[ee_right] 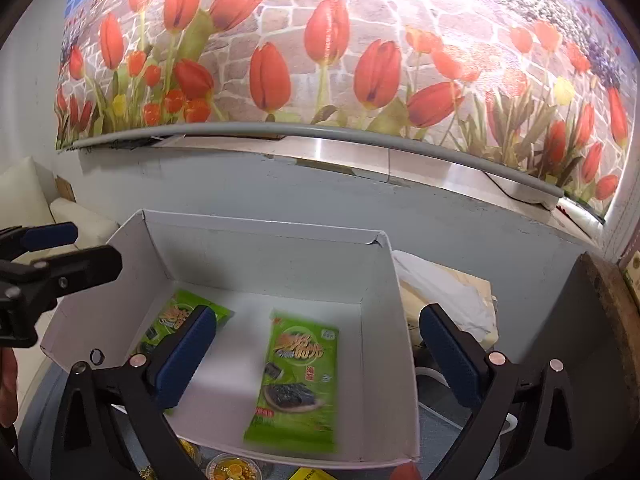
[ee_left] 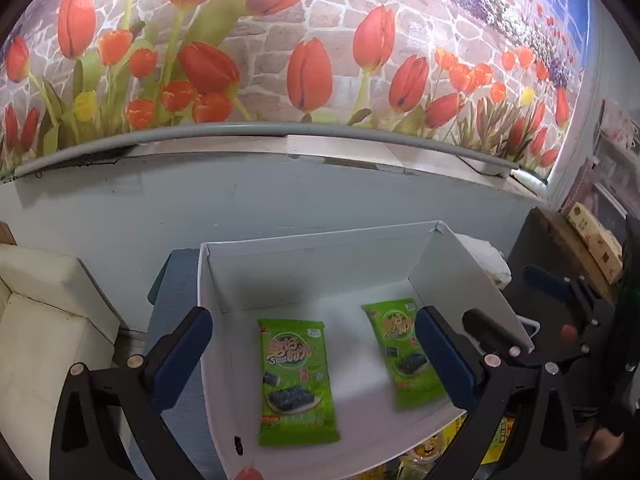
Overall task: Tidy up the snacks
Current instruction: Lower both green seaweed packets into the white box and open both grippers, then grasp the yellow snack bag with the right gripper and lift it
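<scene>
Your left gripper point(ee_left: 314, 354) hangs over the white box point(ee_left: 320, 256), fingers spread wide, pinching nothing; one green seaweed packet point(ee_left: 296, 380) lies flat between them. Your right gripper point(ee_right: 318, 354) is equally spread and empty, the other seaweed packet point(ee_right: 298, 384) lying below its gap.

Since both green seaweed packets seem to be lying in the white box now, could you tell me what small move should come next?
Probably draw both grippers back toward the snacks at the near edge. The left gripper and right gripper are open and empty, and the two green seaweed packets lie flat in the white cardboard box; yellow snack cups wait outside it.
</scene>
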{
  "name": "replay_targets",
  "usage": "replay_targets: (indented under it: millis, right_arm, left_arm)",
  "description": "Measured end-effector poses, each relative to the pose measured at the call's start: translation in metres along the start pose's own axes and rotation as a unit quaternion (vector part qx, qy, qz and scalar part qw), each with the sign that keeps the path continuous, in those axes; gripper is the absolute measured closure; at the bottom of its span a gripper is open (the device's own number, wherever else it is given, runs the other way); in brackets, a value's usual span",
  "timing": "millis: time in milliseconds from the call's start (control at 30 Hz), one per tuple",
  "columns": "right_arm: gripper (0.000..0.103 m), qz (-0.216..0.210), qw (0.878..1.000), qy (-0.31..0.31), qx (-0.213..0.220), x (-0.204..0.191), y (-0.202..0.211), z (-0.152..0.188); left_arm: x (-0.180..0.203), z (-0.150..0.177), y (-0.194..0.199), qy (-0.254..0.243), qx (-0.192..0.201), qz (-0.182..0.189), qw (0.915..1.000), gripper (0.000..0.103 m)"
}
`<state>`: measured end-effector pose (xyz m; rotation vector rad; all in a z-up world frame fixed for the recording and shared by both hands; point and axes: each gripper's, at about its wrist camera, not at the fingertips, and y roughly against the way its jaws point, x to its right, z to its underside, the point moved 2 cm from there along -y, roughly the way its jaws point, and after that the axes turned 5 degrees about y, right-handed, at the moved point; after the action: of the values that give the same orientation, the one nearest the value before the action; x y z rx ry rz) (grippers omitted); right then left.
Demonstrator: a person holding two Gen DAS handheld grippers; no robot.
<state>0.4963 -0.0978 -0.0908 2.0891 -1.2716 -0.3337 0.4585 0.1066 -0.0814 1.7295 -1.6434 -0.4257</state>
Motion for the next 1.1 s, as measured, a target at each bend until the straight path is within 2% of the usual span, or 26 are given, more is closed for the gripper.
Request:
replay_targets:
  millis: [200,300,433,467,533,633,733,833,900,1000,1100]
  right_arm:
    - [0.0,0.0,1.0,-0.013,0.019,0.009,0.022,0.001]
    - [0.0,0.005,0.999,0.002,0.034,0.01,0.04,0.007]
    - [0.0,-0.016,0.996,0.008,0.088,0.012,0.083,0.024]
    - [0.0,-0.024,0.996,0.006,0.09,0.012,0.092,0.029]
    - [0.0,-0.053,0.995,-0.004,0.08,0.014,0.113,0.046]
    - [0.0,-0.039,0.997,-0.029,0.064,0.014,0.143,0.074]
    - [0.0,-0.028,0.997,-0.058,0.041,0.012,0.169,0.107]
    - [0.0,-0.059,0.994,-0.087,0.039,0.013,0.192,0.141]
    - [0.0,-0.054,0.993,-0.098,0.035,0.013,0.203,0.162]
    - [0.0,-0.047,0.996,-0.078,0.025,0.009,0.208,0.181]
    - [0.0,-0.054,0.998,-0.028,0.006,0.005,0.197,0.19]
  left_arm:
    - [0.005,0.002,0.012,-0.006,0.004,0.001,1.0,0.0]
    - [0.006,0.006,0.026,-0.007,0.017,-0.002,0.9998,0.0]
    - [0.019,0.025,0.059,-0.049,0.049,0.016,0.9975,0.0]
    - [0.022,0.032,0.068,-0.06,0.056,0.017,0.9964,0.0]
    - [0.028,0.048,0.085,-0.07,0.048,0.025,0.9961,0.0]
    - [0.035,0.077,0.112,-0.067,0.028,0.044,0.9964,0.0]
    - [0.044,0.116,0.145,-0.074,0.033,0.052,0.9954,0.0]
    - [0.049,0.154,0.168,-0.08,0.025,0.057,0.9948,0.0]
    - [0.048,0.174,0.182,-0.073,0.019,0.063,0.9952,0.0]
    - [0.047,0.193,0.193,-0.068,0.004,0.072,0.9951,0.0]
    - [0.046,0.207,0.205,-0.068,0.003,0.079,0.9945,0.0]
